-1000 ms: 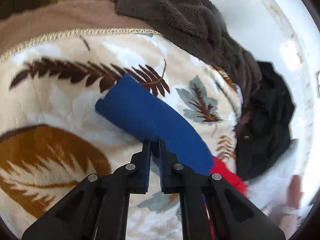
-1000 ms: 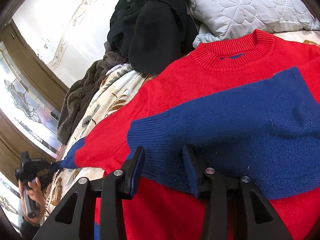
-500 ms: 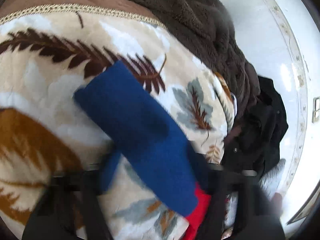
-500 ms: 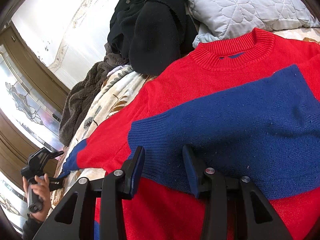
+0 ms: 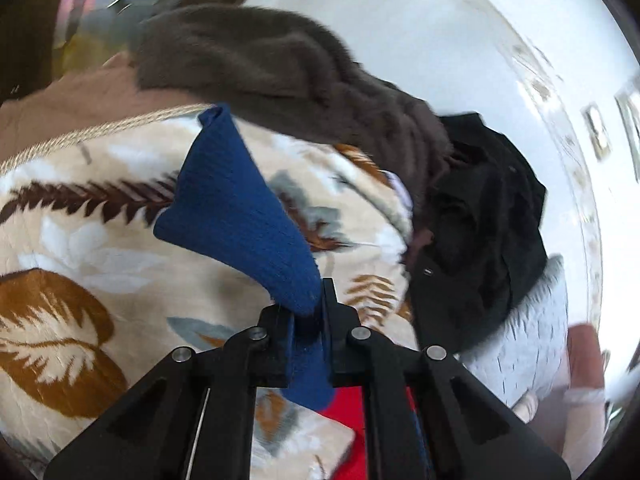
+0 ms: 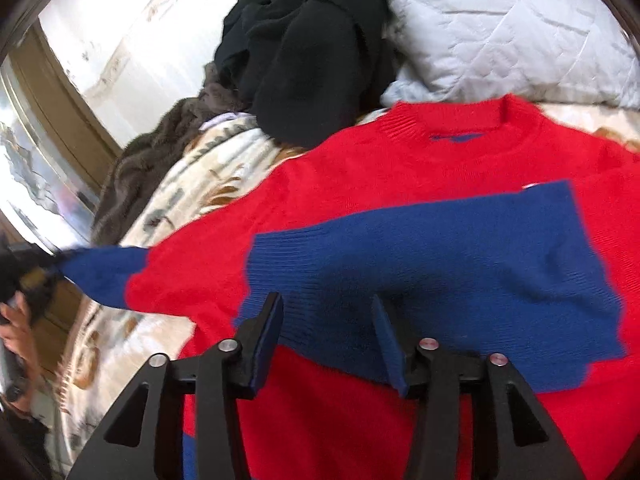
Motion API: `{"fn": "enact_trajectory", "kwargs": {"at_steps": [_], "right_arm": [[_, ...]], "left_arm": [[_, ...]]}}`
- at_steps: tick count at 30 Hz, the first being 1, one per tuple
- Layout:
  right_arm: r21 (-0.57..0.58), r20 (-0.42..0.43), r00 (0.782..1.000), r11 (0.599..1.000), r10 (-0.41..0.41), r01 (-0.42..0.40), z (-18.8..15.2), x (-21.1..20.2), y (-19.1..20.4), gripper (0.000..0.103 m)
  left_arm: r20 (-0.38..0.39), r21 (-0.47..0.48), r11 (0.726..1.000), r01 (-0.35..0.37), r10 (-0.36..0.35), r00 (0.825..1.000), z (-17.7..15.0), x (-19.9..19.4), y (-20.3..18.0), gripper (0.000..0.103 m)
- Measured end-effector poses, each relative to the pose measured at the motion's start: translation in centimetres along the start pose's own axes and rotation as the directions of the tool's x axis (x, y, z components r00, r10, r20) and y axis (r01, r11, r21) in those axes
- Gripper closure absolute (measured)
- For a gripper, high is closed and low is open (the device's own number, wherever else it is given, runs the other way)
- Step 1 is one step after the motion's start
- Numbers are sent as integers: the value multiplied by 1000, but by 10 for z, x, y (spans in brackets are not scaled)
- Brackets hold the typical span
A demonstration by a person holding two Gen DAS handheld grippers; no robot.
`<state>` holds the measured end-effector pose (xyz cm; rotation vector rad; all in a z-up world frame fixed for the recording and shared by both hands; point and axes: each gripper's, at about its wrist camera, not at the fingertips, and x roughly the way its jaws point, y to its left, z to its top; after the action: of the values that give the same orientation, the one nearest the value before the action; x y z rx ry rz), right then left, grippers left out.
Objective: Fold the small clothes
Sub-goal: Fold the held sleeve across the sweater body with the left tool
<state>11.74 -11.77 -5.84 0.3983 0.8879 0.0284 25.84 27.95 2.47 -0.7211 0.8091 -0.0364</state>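
A red sweater (image 6: 392,176) with blue sleeves lies on a leaf-patterned blanket (image 5: 80,280). One blue sleeve (image 6: 460,264) is folded across its chest. My left gripper (image 5: 306,312) is shut on the other blue sleeve (image 5: 236,216) and holds it up off the blanket; the cuff stands above the jaws. That sleeve (image 6: 100,272) stretches out to the left in the right wrist view. My right gripper (image 6: 326,324) is open and empty, just above the folded sleeve's cuff.
A dark brown fleece (image 5: 280,80) and a black garment (image 5: 488,220) are heaped along the blanket's far side. A pale quilted pillow (image 6: 500,28) lies beyond the sweater's collar. White wall behind.
My left gripper opened, closed again on the blue sleeve and lifted it off the blanket. The sleeve is now pulled taut to the left. My right gripper stayed open over the folded sleeve.
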Motion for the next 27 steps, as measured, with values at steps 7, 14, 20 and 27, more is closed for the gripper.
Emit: {"fn": "enact_trajectory", "kwargs": {"at_steps": [7,14,20,27], "right_arm": [[-49,-53,971,972,-233,230,4,-22,-56,43],[-49,7,940,939,-341,341,-3,-51,-104,33],[-24,26,964,964,-263,263,-14,-50,-120,21],[-92,11,957,953,-289,289,-13,-38,-107,8]], "left_arm": [[-24,100,994,42,-39,999,-22,-6,-52,95],[-94,174,981,85,-70,993,-59,-3,-101,95],[-158,244,961,129,-92,983,-98,8,-151,95],[-247,313,936,162,-85,965,-152,28,-202,95]]}}
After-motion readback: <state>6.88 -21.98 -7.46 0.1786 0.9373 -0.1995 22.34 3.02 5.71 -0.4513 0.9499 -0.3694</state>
